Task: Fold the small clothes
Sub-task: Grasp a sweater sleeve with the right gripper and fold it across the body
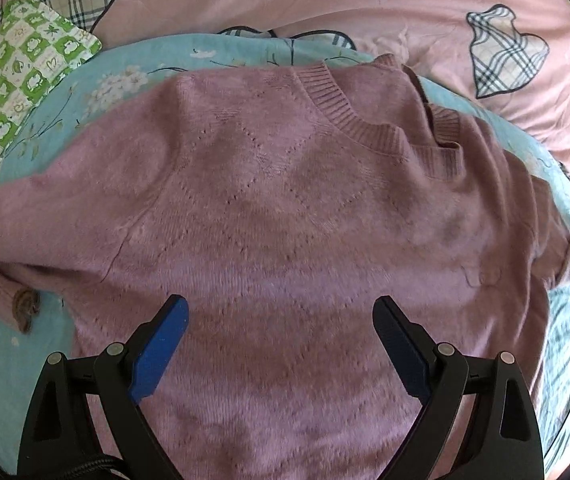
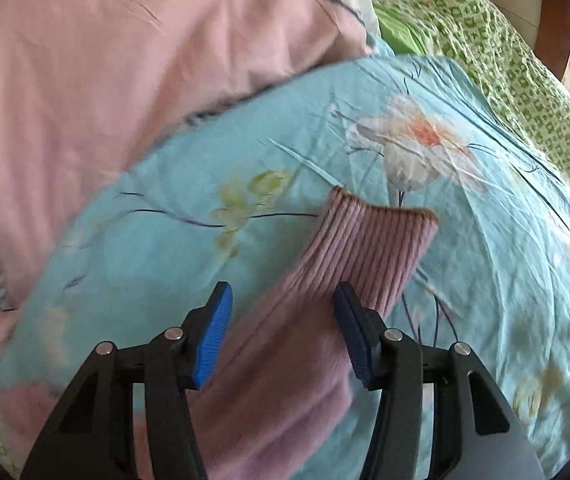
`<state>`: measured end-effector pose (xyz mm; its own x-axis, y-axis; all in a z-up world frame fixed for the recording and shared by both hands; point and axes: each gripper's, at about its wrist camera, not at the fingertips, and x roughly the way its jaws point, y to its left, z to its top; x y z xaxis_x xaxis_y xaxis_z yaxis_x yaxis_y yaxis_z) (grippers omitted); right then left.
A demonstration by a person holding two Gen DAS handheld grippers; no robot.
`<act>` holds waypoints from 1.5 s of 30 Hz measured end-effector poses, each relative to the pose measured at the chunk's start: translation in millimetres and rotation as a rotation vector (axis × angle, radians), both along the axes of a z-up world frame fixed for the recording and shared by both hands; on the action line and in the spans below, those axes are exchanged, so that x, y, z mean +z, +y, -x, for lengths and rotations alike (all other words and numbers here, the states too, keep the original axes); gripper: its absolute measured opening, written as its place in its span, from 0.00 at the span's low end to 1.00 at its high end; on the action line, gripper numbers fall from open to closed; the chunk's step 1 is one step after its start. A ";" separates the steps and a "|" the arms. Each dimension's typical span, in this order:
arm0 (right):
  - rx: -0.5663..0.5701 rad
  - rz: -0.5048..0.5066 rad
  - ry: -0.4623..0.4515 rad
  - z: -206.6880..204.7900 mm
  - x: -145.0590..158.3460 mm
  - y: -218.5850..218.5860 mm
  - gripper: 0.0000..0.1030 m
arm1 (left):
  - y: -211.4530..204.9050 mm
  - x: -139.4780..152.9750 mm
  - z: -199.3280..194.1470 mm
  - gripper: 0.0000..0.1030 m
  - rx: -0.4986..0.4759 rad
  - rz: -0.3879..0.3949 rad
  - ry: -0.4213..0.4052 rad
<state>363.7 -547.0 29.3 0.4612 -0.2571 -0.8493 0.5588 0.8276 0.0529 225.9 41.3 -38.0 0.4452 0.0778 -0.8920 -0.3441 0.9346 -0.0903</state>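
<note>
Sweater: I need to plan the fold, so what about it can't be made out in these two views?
- Left wrist view: the sweater's hem is hidden behind the open left gripper and cut by the bottom edge.
- Right wrist view: the sleeve runs off the bottom edge between the open right gripper's fingers; motion blur softens it.

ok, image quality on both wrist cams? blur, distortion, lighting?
Left wrist: sharp, heavy fisheye bending, dark corner vignette, soft even daylight on the pink sweater. Right wrist: motion blur smears the teal sheet, sleeve cuff fairly crisp, blown-out brightness at the right edge.
</note>
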 end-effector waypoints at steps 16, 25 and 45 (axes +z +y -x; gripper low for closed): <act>0.403 -0.255 -0.349 69.9 49.4 137.3 0.06 | 23.1 8.2 15.4 0.91 -0.013 0.049 -0.031; 0.836 -0.547 -0.289 90.7 15.1 351.7 0.06 | 43.8 21.6 46.7 0.91 -0.011 0.165 -0.076; 1.017 -0.661 -0.022 91.7 -64.8 451.7 0.27 | 64.1 2.2 -0.2 0.91 -0.005 0.373 -0.073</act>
